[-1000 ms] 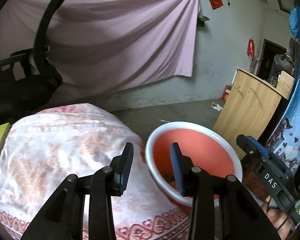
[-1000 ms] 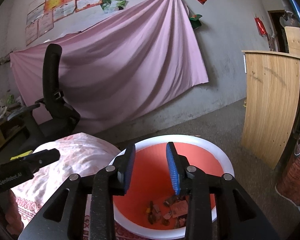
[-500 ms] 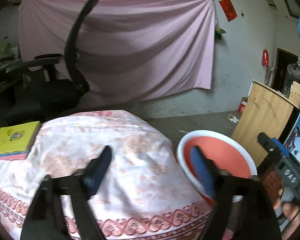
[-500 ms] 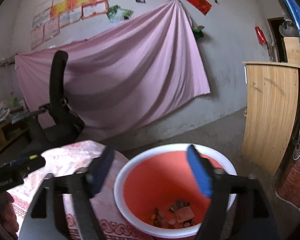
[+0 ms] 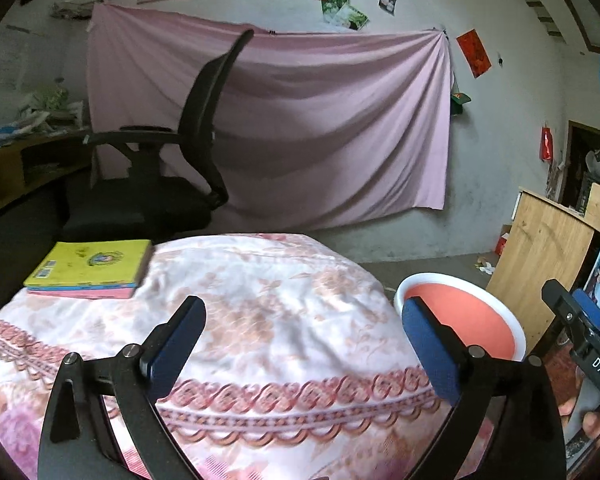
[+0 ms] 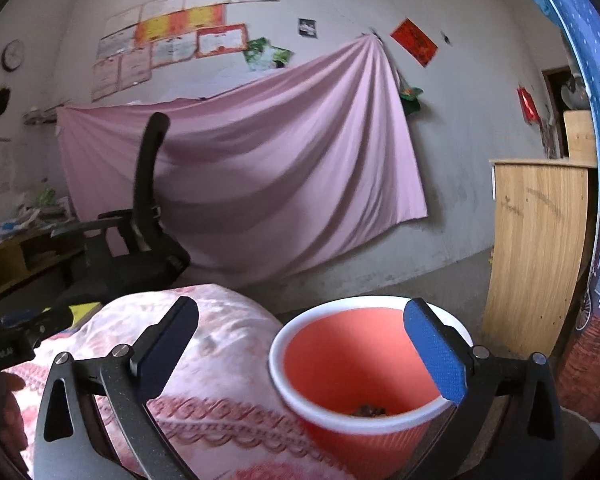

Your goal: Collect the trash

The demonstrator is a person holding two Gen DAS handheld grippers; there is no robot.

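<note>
A red bin with a white rim (image 6: pixel 364 364) stands beside the table, to its right, with small scraps of trash (image 6: pixel 366 410) at its bottom. It also shows in the left wrist view (image 5: pixel 460 312). My right gripper (image 6: pixel 300 344) is open and empty, above the bin's near left side. My left gripper (image 5: pixel 300 340) is open and empty, above the table with the pink floral cloth (image 5: pixel 268 304). The right gripper's tip (image 5: pixel 580 328) shows at the right edge of the left wrist view.
A yellow book on a pink one (image 5: pixel 92 268) lies at the table's far left. A black office chair (image 5: pixel 172 168) stands behind the table, before a pink sheet (image 5: pixel 320 120) on the wall. A wooden cabinet (image 6: pixel 540 248) stands right of the bin.
Both grippers have opened wide from nearly shut and pulled back and up. The left view has swung left from the bin to over the table, bringing the book into view.
</note>
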